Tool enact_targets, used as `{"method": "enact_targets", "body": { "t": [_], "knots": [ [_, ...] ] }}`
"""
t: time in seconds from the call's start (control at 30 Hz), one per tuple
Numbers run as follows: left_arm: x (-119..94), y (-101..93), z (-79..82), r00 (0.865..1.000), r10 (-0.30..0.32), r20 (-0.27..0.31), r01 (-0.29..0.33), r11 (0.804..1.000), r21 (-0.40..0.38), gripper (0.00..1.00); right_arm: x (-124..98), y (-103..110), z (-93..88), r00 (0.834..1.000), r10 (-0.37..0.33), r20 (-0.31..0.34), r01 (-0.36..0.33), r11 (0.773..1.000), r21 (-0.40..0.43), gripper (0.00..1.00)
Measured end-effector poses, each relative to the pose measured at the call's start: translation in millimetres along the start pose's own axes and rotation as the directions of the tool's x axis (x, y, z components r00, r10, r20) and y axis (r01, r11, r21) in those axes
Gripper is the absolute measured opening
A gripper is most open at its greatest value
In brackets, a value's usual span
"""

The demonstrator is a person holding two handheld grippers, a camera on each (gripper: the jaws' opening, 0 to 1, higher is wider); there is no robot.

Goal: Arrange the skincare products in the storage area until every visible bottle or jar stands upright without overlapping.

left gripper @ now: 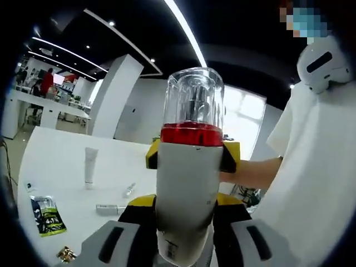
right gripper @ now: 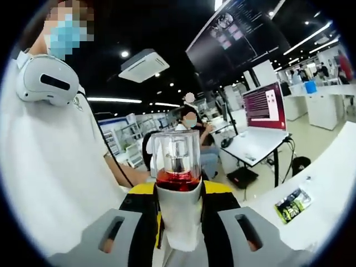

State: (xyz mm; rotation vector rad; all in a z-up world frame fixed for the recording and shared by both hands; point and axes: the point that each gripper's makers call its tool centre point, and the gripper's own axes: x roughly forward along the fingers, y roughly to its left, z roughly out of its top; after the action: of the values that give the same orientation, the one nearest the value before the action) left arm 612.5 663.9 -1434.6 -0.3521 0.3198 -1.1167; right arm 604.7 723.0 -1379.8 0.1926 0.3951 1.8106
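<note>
Both grippers clamped one pump bottle (left gripper: 188,183), jaws on its white body. Looked rigid, smooth, likely slippery; clear cap (right gripper: 177,153) fragile, so grip the body.

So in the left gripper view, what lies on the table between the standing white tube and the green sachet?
Nothing: in the left gripper view, the white table is bare between the white tube and the green sachet.

An open-plan office or lab: white desks (left gripper: 50,105), a laptop (right gripper: 264,107), ceiling strip lights (left gripper: 186,30), seated people (right gripper: 192,133).
</note>
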Motion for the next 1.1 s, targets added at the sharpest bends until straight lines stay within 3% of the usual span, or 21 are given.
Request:
{"method": "enact_targets", "body": {
  "t": [0.27,0.47,0.53,0.63,0.7,0.77,0.87,0.9,1.0,1.07,1.1],
  "knots": [
    [-0.7,9.1,5.8,0.997,0.066,0.026,-0.068,0.996,0.066,0.37,0.0,-6.3,3.1,0.999,-0.028,-0.016,0.028,1.0,-0.01,0.27],
    [3.4,26.2,15.7,0.99,0.135,0.044,-0.137,0.989,0.054,0.36,-2.1,-21.4,10.7,0.995,-0.093,0.025,0.093,0.996,0.001,0.26],
    [2.8,34.7,16.7,0.984,0.175,0.043,-0.177,0.983,0.049,0.36,-3.0,-30.9,11.9,0.989,-0.146,0.024,0.146,0.989,0.006,0.26],
    [-2.4,54.4,15.3,0.96,0.278,0.019,-0.279,0.96,0.041,0.36,-3.4,-48.2,11.5,0.962,-0.273,0.022,0.272,0.962,0.023,0.25],
    [-5.8,67.0,14.8,0.937,0.349,0.012,-0.349,0.935,0.059,0.36,-3.2,-59.7,11.6,0.932,-0.36,0.044,0.357,0.933,0.051,0.27],
    [-5.2,74.2,12.2,0.918,0.396,-0.013,-0.393,0.913,0.109,0.36,0.0,-65.5,8.7,0.904,-0.426,0.039,0.425,0.905,0.017,0.28],
    [-4.2,79.5,15.1,0.9,0.436,0.008,-0.435,0.895,0.101,0.36,2.2,-74.1,11.8,0.849,-0.522,0.074,0.522,0.853,0.03,0.3],
    [-6.1,84.4,16.1,0.878,0.479,0.006,-0.475,0.869,0.136,0.36,2.4,-75.0,12.0,0.844,-0.532,0.077,0.531,0.847,0.028,0.31],
    [-5.6,90.2,16.2,0.844,0.536,-0.003,-0.527,0.831,0.177,0.36,2.4,-83.5,11.2,0.786,-0.612,0.089,0.614,0.789,0.0,0.32],
    [-4.4,91.2,16.3,0.846,0.533,0.006,-0.526,0.834,0.165,0.36,2.1,-87.9,9.1,0.758,-0.646,0.089,0.651,0.757,-0.052,0.32],
    [-4.4,91.7,16.0,0.847,0.532,0.007,-0.527,0.835,0.157,0.36,2.8,-87.9,7.4,0.758,-0.647,0.079,0.652,0.755,-0.07,0.32]
  ]
}}
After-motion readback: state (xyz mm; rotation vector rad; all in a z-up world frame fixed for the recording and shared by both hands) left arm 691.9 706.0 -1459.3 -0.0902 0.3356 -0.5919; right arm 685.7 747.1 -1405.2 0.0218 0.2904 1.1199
